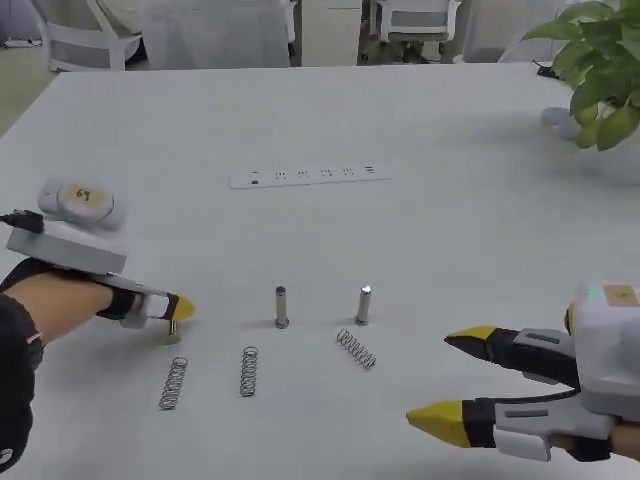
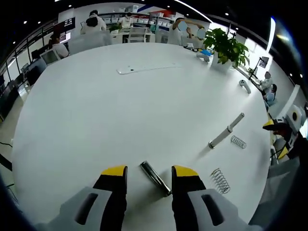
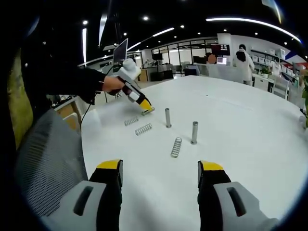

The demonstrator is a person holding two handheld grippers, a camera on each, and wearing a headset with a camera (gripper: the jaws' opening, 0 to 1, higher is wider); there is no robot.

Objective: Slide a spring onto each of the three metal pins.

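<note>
Two metal pins stand upright mid-table, one [image 1: 281, 307] to the left of the other [image 1: 364, 304]. The third pin [image 1: 173, 331] stands further left, between the jaws of my left gripper [image 1: 178, 310]. In the left gripper view this pin [image 2: 155, 178] sits in the gap of the open left gripper [image 2: 150, 172] without touching either yellow tip. Three springs lie flat in front of the pins: left [image 1: 173, 383], middle [image 1: 248, 371], right [image 1: 355, 349]. My right gripper [image 1: 445, 378] hovers open and empty to the right of them, also seen as [image 3: 161, 173].
A white power strip [image 1: 310, 177] lies across the table behind the pins. A potted plant [image 1: 600, 70] stands at the far right corner. Chairs line the table's far edge. A sleeve shows behind the left gripper [image 3: 144, 107].
</note>
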